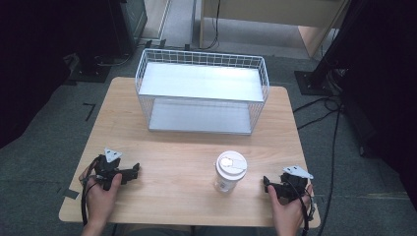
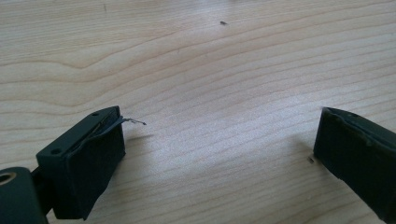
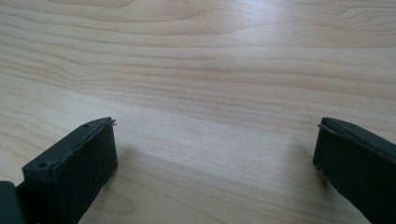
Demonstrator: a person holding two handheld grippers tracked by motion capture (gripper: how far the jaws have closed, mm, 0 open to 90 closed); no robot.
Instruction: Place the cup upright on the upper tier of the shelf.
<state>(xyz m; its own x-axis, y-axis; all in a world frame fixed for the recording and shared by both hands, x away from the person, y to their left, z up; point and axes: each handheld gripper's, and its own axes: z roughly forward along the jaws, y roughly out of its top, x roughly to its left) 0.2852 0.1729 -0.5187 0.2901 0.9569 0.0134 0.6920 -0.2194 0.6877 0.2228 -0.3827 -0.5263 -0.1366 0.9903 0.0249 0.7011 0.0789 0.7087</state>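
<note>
Wooden worktop (image 1: 167, 162) — one lidded paper cup (image 1: 230, 171) standing upright, wire basket (image 1: 201, 91) behind it. Left claw (image 1: 134, 172) and right claw (image 1: 266, 183) — both spread apart, nothing between their jaws, flanking the cup.

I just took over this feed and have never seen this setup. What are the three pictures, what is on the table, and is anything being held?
A person holds a handheld gripper in each hand. The high view looks down on the wooden table: left gripper, right gripper, a lidded paper cup between them, and a white wire basket behind. The other two pictures come from cameras riding on each gripper, looking along its black jaws at bare wood. Both grippers stand open and hold nothing.
</note>
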